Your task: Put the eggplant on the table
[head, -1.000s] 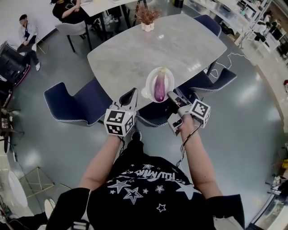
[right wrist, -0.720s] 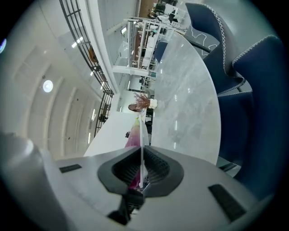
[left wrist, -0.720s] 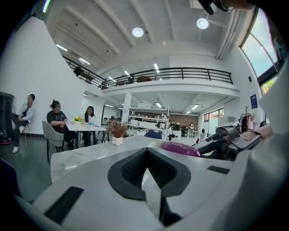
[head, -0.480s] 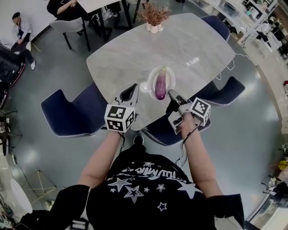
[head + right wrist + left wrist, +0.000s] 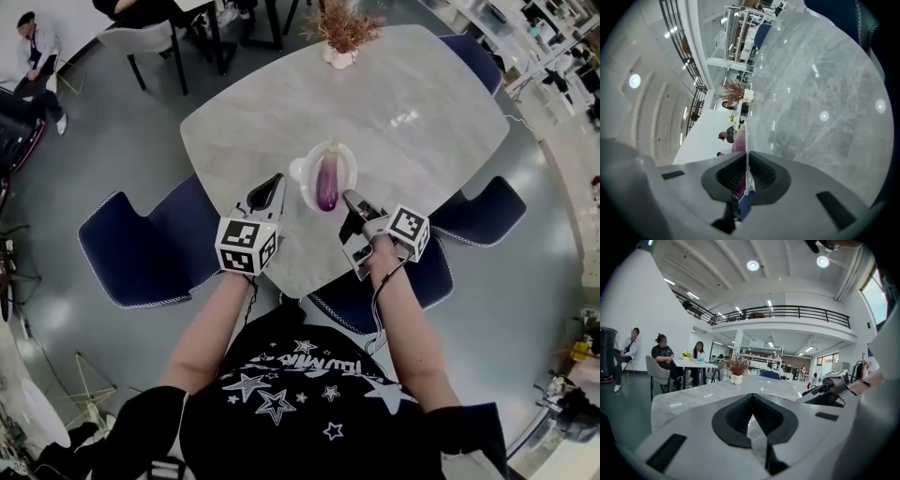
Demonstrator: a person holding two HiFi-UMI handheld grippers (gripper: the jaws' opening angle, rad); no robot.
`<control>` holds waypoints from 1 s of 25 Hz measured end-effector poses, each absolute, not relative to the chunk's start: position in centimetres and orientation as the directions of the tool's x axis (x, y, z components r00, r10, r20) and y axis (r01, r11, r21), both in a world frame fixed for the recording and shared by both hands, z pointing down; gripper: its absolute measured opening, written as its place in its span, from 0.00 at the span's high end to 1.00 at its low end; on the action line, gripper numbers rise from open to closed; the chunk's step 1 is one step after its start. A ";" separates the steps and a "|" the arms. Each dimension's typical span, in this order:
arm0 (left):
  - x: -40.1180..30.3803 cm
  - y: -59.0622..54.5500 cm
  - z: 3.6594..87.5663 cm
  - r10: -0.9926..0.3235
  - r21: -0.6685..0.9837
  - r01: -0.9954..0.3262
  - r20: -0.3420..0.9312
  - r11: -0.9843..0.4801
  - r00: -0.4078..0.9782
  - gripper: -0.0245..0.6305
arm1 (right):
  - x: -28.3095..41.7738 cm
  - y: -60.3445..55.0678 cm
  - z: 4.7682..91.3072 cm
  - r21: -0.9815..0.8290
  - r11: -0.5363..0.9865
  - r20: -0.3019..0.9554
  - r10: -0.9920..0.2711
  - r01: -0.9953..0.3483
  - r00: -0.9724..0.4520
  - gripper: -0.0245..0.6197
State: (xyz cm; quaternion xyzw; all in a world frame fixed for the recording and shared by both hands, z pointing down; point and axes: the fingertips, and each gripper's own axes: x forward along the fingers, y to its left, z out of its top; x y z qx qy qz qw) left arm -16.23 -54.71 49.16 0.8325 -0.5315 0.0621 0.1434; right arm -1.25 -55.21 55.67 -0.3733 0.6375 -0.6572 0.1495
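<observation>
A purple eggplant (image 5: 327, 183) lies on a white plate (image 5: 343, 161) that hangs over the near part of the marble table (image 5: 422, 103). My left gripper (image 5: 275, 181) is shut on the plate's left rim. My right gripper (image 5: 349, 198) is shut on its near right rim. In the left gripper view the jaws (image 5: 752, 416) pinch the white plate rim (image 5: 757, 437) edge-on. In the right gripper view the thin plate edge (image 5: 746, 140) runs between the shut jaws (image 5: 746, 168), with the eggplant (image 5: 739, 143) showing purple behind it.
A pot of dried flowers (image 5: 342, 37) stands at the table's far end. Navy chairs stand at the near left (image 5: 141, 244), near middle (image 5: 375, 291) and right (image 5: 487, 211). People sit at another table (image 5: 693, 364) beyond.
Both grippers have carried the plate with the eggplant forward, from the table's near edge to over the tabletop, and a little lower.
</observation>
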 end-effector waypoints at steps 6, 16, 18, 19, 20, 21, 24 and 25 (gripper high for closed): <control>-18.2 -56.9 51.6 -0.866 0.193 -0.911 0.290 -0.363 0.407 0.95 | -2.6 -58.0 59.6 -0.934 -0.199 0.352 -0.654 -0.296 -0.670 0.93; -19.3 -58.8 53.2 -0.865 0.209 -0.916 0.309 -0.343 0.394 0.95 | -3.8 -60.8 62.9 -0.915 -0.228 0.398 -0.636 -0.332 -0.661 0.93; -19.4 -59.0 53.5 -0.865 0.215 -0.916 0.313 -0.339 0.393 0.95 | -4.0 -61.2 63.1 -0.909 -0.220 0.410 -0.633 -0.355 -0.657 0.93; -19.4 -59.0 53.6 -0.863 0.217 -0.916 0.316 -0.338 0.394 0.95 | -4.0 -61.3 63.1 -0.906 -0.219 0.414 -0.633 -0.362 -0.654 0.93; -19.5 -59.0 53.8 -0.862 0.218 -0.915 0.318 -0.339 0.395 0.95 | -4.1 -61.4 63.2 -0.904 -0.221 0.419 -0.634 -0.367 -0.650 0.93; -19.5 -59.1 53.9 -0.861 0.217 -0.915 0.320 -0.341 0.397 0.95 | -4.2 -61.5 63.3 -0.901 -0.224 0.425 -0.634 -0.373 -0.646 0.93; -19.6 -59.5 54.4 -0.858 0.219 -0.913 0.323 -0.344 0.400 0.95 | -4.3 -61.7 63.9 -0.881 -0.226 0.458 -0.630 -0.417 -0.627 0.93; -19.6 -59.5 54.5 -0.857 0.223 -0.912 0.324 -0.343 0.402 0.95 | -4.2 -61.7 64.1 -0.872 -0.226 0.471 -0.628 -0.434 -0.619 0.93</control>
